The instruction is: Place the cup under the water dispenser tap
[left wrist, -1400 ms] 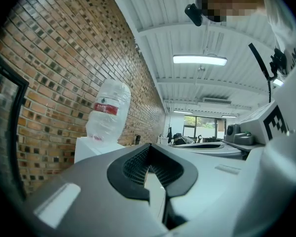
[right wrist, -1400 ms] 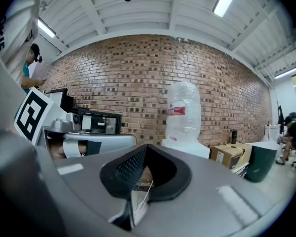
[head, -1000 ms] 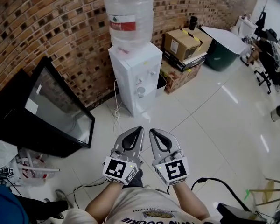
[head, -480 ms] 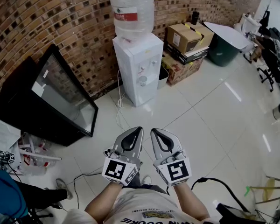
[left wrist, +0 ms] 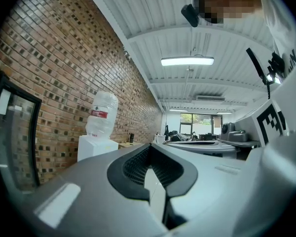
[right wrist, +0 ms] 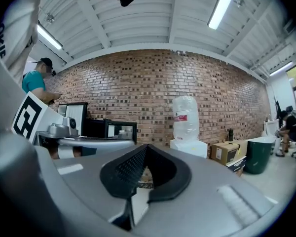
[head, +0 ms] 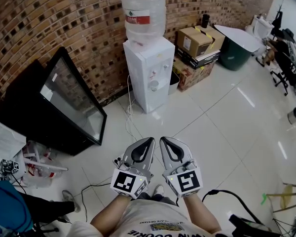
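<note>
A white water dispenser [head: 150, 70] with a clear bottle [head: 143, 11] on top stands against the brick wall, across a stretch of tiled floor from me. A small round pale thing [head: 154, 85] sits at its tap recess; I cannot tell what it is. My left gripper [head: 149, 141] and right gripper [head: 163, 140] are held side by side, low in the head view, pointing level toward the dispenser. Both are shut with nothing between the jaws. The dispenser [left wrist: 94, 147] shows beyond the left gripper [left wrist: 150, 146], and the dispenser [right wrist: 190, 146] beyond the right gripper [right wrist: 147, 147]. No cup is in either grip.
A black-framed glass panel [head: 71, 107] leans on the wall left of the dispenser. Cardboard boxes [head: 195, 43] and a green bin [head: 235, 56] stand to its right. A black cable [head: 227, 194] lies on the floor near my feet. A person in teal [head: 5, 214] is at the lower left.
The dispenser has shifted up and to the right in the head view, with more floor showing before it. Both grippers stay shut, side by side.
</note>
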`<action>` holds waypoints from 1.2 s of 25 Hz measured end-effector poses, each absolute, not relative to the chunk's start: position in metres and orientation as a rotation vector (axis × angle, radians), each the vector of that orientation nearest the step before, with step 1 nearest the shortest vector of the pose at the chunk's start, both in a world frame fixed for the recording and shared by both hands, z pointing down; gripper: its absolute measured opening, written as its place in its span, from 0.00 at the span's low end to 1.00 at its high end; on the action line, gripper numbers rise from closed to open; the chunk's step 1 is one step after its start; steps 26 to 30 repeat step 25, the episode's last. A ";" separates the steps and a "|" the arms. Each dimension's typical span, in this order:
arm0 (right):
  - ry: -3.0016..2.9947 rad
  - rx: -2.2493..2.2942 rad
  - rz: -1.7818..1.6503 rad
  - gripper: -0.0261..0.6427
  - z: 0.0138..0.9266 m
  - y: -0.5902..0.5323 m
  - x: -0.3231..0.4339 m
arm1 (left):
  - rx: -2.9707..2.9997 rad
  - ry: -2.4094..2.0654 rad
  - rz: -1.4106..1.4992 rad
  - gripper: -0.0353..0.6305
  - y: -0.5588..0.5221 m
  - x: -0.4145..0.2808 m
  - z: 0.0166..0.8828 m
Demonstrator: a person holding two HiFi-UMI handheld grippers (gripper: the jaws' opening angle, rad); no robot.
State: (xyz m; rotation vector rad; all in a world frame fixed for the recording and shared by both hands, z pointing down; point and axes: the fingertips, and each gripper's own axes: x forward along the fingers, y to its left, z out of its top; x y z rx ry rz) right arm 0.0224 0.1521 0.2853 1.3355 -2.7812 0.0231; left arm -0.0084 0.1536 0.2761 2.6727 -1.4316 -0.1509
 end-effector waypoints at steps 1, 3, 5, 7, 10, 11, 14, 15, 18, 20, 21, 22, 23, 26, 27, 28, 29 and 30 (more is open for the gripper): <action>-2.781 1.337 0.024 0.05 0.285 0.155 0.019 | 2.676 -1.429 -0.149 0.04 0.157 -0.012 0.276; -2.776 1.344 0.025 0.05 0.284 0.159 0.012 | 2.676 -1.427 -0.152 0.04 0.162 -0.019 0.275; -2.774 1.351 0.018 0.05 0.282 0.161 0.007 | 2.672 -1.433 -0.163 0.04 0.163 -0.027 0.273; -2.767 1.355 0.009 0.05 0.282 0.163 0.002 | 2.670 -1.439 -0.174 0.04 0.165 -0.033 0.272; -2.750 1.364 0.006 0.05 0.283 0.167 -0.001 | 2.671 -1.441 -0.192 0.04 0.169 -0.038 0.270; -2.744 1.370 0.007 0.05 0.283 0.167 -0.002 | 2.673 -1.441 -0.195 0.04 0.170 -0.040 0.270; -2.741 1.383 0.003 0.05 0.281 0.173 -0.003 | 2.676 -1.436 -0.198 0.04 0.175 -0.040 0.269; -2.737 1.385 -0.002 0.05 0.281 0.175 -0.002 | 2.678 -1.434 -0.199 0.04 0.176 -0.039 0.269; -2.732 1.396 -0.003 0.05 0.281 0.176 0.000 | 2.691 -1.432 -0.195 0.04 0.178 -0.036 0.267; -2.728 1.404 -0.006 0.05 0.282 0.175 0.000 | 2.700 -1.429 -0.194 0.04 0.178 -0.036 0.267; -2.725 1.406 -0.010 0.05 0.283 0.174 0.000 | 2.703 -1.427 -0.193 0.04 0.177 -0.037 0.268; -2.721 1.407 -0.013 0.05 0.283 0.173 -0.001 | 2.704 -1.425 -0.191 0.04 0.176 -0.037 0.269; -2.718 1.407 -0.014 0.05 0.283 0.173 -0.002 | 2.705 -1.423 -0.189 0.04 0.176 -0.038 0.271; -2.715 1.406 -0.012 0.05 0.285 0.171 -0.004 | 2.707 -1.418 -0.183 0.04 0.175 -0.039 0.275; -2.715 1.406 -0.012 0.05 0.285 0.171 -0.004 | 2.707 -1.418 -0.183 0.04 0.175 -0.039 0.275; -2.715 1.406 -0.012 0.05 0.285 0.171 -0.004 | 2.707 -1.418 -0.183 0.04 0.175 -0.039 0.275; -2.715 1.406 -0.012 0.05 0.285 0.171 -0.004 | 2.707 -1.418 -0.183 0.04 0.175 -0.039 0.275; -2.715 1.406 -0.012 0.05 0.285 0.171 -0.004 | 2.707 -1.418 -0.183 0.04 0.175 -0.039 0.275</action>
